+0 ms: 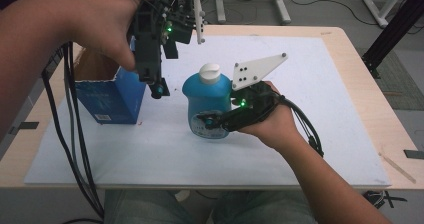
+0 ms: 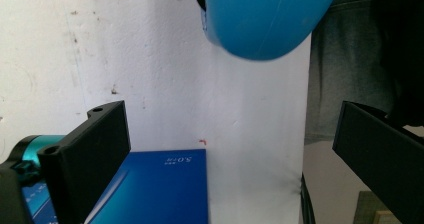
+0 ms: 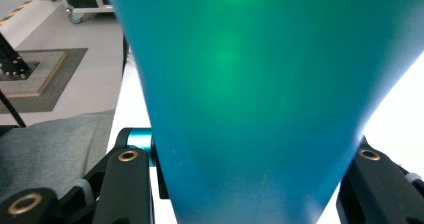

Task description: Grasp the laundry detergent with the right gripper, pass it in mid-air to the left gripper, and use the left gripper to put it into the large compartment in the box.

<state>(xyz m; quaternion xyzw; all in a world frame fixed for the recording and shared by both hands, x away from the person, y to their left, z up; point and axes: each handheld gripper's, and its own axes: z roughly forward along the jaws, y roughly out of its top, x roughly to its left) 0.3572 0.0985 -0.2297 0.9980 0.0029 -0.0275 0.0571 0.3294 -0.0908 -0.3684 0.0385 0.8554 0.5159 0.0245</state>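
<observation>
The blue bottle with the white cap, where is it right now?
In the high view the blue bottle sits mid-table over the white mat, clamped in the right gripper, just right of the open blue box.

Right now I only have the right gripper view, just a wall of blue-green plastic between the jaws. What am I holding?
Observer: A blue bottle with a white cap, upright. The right gripper is clamped on its lower body from the side.
Operator: Is it off the table?
Observer: The left gripper view shows its rounded bottom hanging above the white mat, so it looks lifted.
Operator: Where's the left gripper?
Observer: The left gripper hangs beside the bottle with jaws open and nothing between them, over the open blue box.
</observation>
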